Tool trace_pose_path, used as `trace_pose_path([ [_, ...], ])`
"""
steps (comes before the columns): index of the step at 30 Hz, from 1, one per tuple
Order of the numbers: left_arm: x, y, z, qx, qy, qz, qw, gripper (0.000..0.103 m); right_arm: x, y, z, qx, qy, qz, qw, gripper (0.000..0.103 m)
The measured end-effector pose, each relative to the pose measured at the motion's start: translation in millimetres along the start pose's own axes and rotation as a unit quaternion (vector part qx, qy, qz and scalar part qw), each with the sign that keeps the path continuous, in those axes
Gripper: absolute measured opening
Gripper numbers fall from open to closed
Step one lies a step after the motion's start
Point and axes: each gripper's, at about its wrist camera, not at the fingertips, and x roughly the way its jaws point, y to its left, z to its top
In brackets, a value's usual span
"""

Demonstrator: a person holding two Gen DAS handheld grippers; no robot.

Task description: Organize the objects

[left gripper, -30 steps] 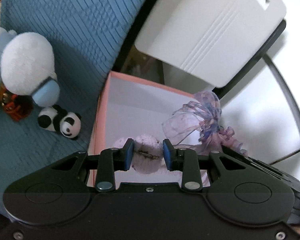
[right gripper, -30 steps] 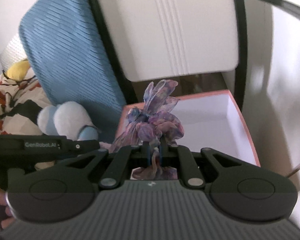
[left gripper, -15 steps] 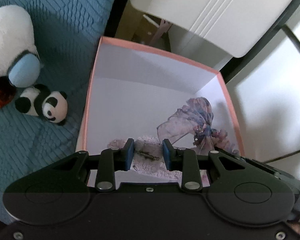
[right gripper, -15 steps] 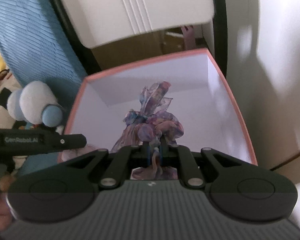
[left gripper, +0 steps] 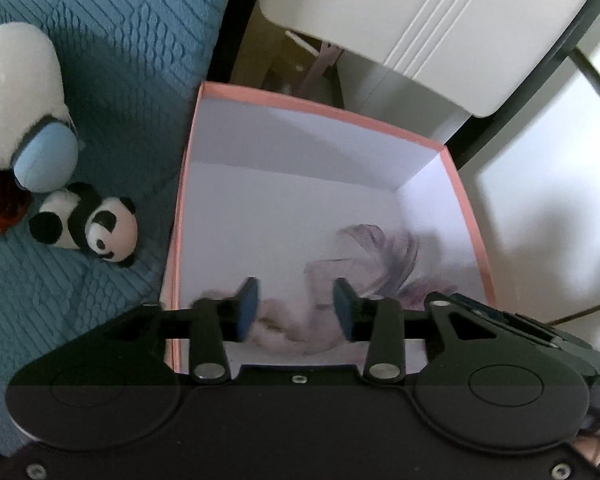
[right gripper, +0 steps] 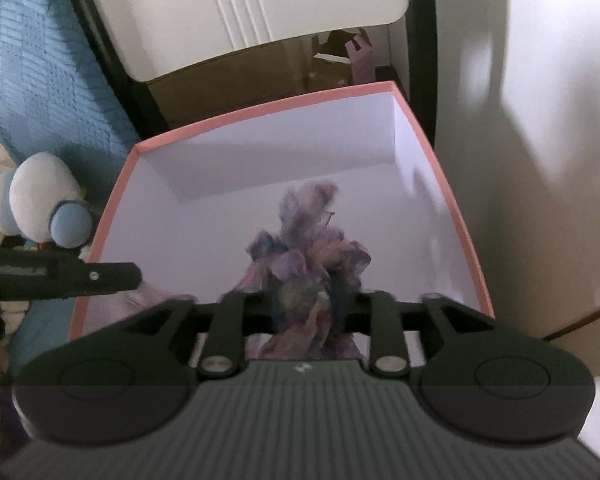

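A pink-rimmed box with white inner walls stands beside a blue bed; it also shows in the right wrist view. My left gripper is open over the box's near left part, with a pale fluffy item blurred just below its pads. My right gripper is open over the box, and a purple sheer scrunchie sits loose between its parted fingers; the scrunchie is a blur in the left wrist view.
A small panda plush and a white-and-blue plush lie on the blue quilt left of the box. A white chair with a black frame stands behind the box. A pale wall is at the right.
Both grippers have opened over the box. The fluffy item and the scrunchie have come free and are dropping into the box.
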Motion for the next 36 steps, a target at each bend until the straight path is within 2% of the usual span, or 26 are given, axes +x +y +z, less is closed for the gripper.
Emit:
trace_pose_path([
  [2, -7, -1, 0, 0.004, -0.007, -0.002, 1.0, 0.04, -5, 3, 1, -0.007, 0.0, -0.001, 1.0, 0.038],
  [4, -15, -3, 0, 0.008, -0.013, -0.004, 0.9999, 0.041, -11, 7, 2, -0.009, -0.006, -0.005, 1.0, 0.056],
  [15, -83, -16, -8, 0.047, -0.056, -0.02, 0.9971, 0.041, -74, 33, 7, -0.013, -0.049, 0.007, 0.999, 0.055],
  [20, -123, -17, -14, 0.066, -0.092, -0.029, 0.9932, 0.041, -104, 51, 8, -0.022, -0.071, 0.006, 0.997, 0.055],
  [28, -176, -21, -32, 0.087, -0.116, -0.045, 0.9884, 0.042, -149, 74, 0, -0.018, -0.105, 0.02, 0.994, 0.055],
  [36, -227, -2, -56, 0.091, -0.149, -0.049, 0.9835, 0.043, -190, 105, -17, -0.036, -0.137, 0.028, 0.99, 0.055],
])
